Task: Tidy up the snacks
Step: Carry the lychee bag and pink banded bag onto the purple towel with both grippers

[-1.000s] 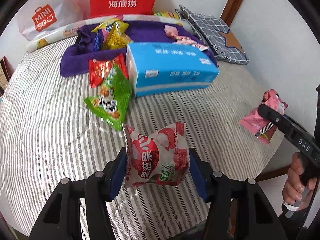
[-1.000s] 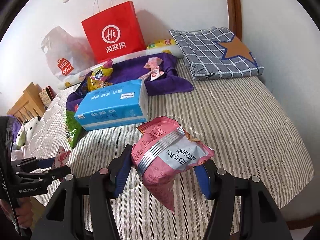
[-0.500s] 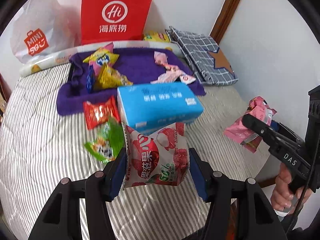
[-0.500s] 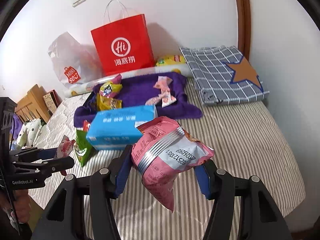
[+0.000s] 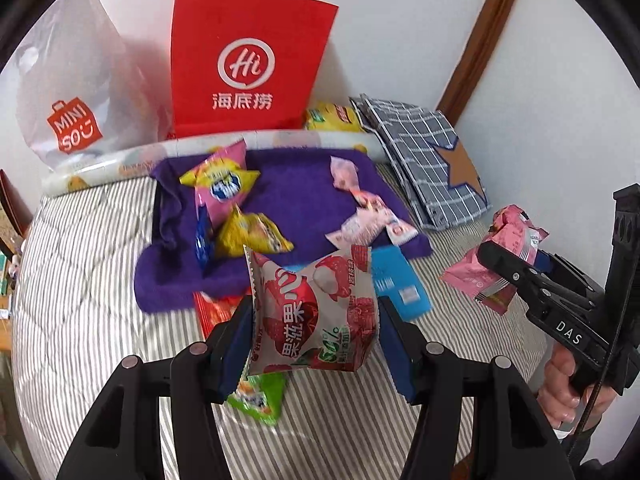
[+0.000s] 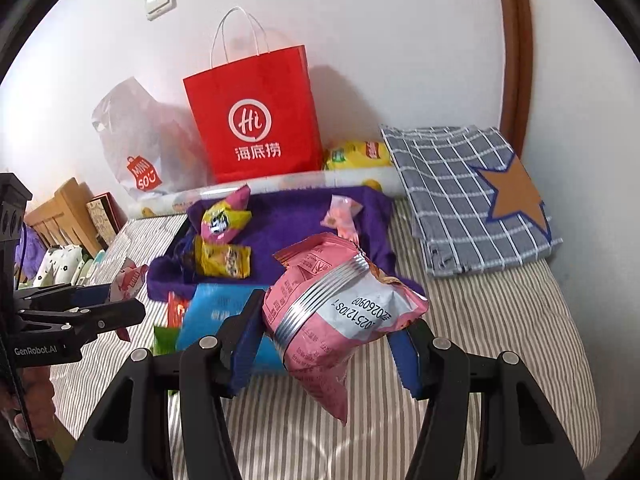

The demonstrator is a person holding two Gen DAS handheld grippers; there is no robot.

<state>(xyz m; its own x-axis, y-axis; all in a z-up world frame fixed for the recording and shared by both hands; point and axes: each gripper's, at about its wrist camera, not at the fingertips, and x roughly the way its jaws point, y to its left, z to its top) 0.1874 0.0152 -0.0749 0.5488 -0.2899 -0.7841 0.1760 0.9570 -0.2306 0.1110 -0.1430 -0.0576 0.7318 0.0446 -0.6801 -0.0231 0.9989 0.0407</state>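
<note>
My left gripper [image 5: 316, 328] is shut on a red-and-white lychee snack packet [image 5: 312, 312], held above the striped bed. My right gripper [image 6: 324, 332] is shut on a pink snack bag [image 6: 336, 312]; it also shows in the left wrist view [image 5: 496, 256]. A purple towel [image 5: 288, 204] at the back of the bed holds yellow and pink snack packs [image 5: 224, 184] and small pink packets [image 5: 360, 216]. A blue tissue pack [image 6: 220, 312] lies in front of the towel, with red [image 5: 212, 312] and green [image 5: 260, 400] packets beside it.
A red paper bag [image 6: 256, 120] and a white Miniso plastic bag [image 5: 72, 100] stand against the wall. A folded checked cloth with a star [image 6: 472, 196] lies at the back right. A yellow packet [image 6: 356, 156] sits behind the towel. The bed's edge is on the right.
Both grippers have risen and tilted up with their packets held. The wall and bags now fill more of both views, and the bed items sit lower.
</note>
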